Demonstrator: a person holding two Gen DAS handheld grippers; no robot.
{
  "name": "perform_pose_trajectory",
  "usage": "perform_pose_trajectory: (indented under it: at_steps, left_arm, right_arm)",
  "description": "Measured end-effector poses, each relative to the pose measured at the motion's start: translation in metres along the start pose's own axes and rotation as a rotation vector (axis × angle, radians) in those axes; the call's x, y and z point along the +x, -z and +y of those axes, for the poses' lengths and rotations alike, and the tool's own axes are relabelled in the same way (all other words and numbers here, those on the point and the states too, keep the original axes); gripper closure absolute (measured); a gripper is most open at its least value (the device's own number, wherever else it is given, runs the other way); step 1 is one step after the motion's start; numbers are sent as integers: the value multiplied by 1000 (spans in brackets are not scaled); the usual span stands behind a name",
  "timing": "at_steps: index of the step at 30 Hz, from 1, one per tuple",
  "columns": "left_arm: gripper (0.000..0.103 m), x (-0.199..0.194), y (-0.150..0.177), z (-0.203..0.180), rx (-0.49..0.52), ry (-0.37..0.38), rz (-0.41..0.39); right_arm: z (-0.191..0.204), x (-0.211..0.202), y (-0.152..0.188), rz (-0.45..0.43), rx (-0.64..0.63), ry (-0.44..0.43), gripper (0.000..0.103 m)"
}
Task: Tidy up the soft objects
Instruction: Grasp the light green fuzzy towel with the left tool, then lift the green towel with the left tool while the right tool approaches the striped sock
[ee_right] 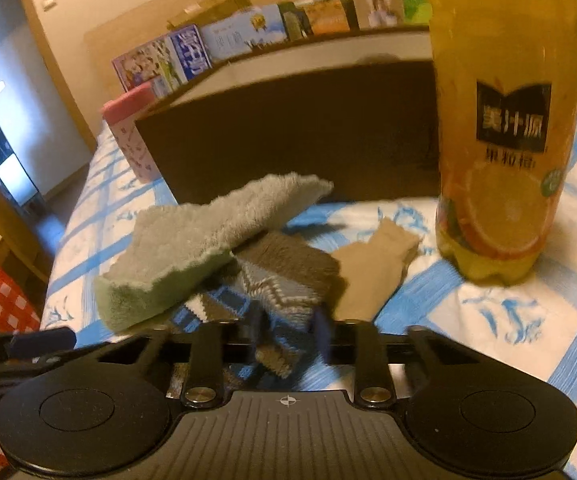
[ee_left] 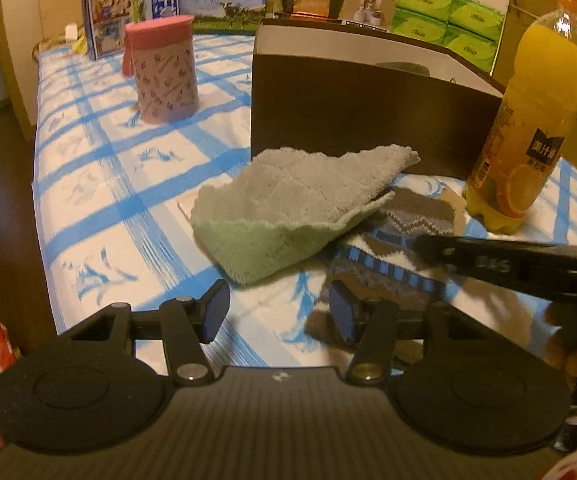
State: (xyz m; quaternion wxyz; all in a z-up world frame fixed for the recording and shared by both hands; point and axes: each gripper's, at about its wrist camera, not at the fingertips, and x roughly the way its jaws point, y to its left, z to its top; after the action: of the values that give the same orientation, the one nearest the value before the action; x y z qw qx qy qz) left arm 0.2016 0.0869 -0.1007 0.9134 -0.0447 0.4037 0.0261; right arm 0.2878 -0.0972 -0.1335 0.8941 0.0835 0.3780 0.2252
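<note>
Two grippers are over the blue-checked white cloth [ee_left: 100, 184] on our table. Our left gripper [ee_left: 278, 310] has its jaws apart with nothing between them, one blue pad over the near edge of the brown, blue and white patterned knit sock [ee_right: 280, 280]. Our right gripper [ee_right: 288, 334] has its jaws drawn in on that sock's near end, which bunches between the blurred pads. The folded grey-and-green fluffy towel [ee_left: 288, 208] lies partly on the sock, one corner leaning against the dark brown open cardboard box [ee_left: 364, 116]. A plain beige sock [ee_right: 372, 272] lies just beside the patterned one, near the tall plastic bottle of orange juice [ee_right: 500, 128]. A pink lidded cylindrical container [ee_left: 164, 72] stands well apart.
</note>
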Motion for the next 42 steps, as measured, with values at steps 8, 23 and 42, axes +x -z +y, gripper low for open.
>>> perform_pose_trajectory:
  at_steps: [8, 23, 42]
  left_arm:
    - [41, 24, -7, -3, 113, -61, -53]
    - [94, 1, -22, 9, 70, 7, -190]
    - [94, -134, -2, 14, -80, 126, -323]
  right_arm:
    - [-7, -16, -5, -86, -4, -39, 92]
    - [-17, -81, -17, -262, 4, -131, 92]
    - [-37, -165, 26, -247, -72, -54, 92]
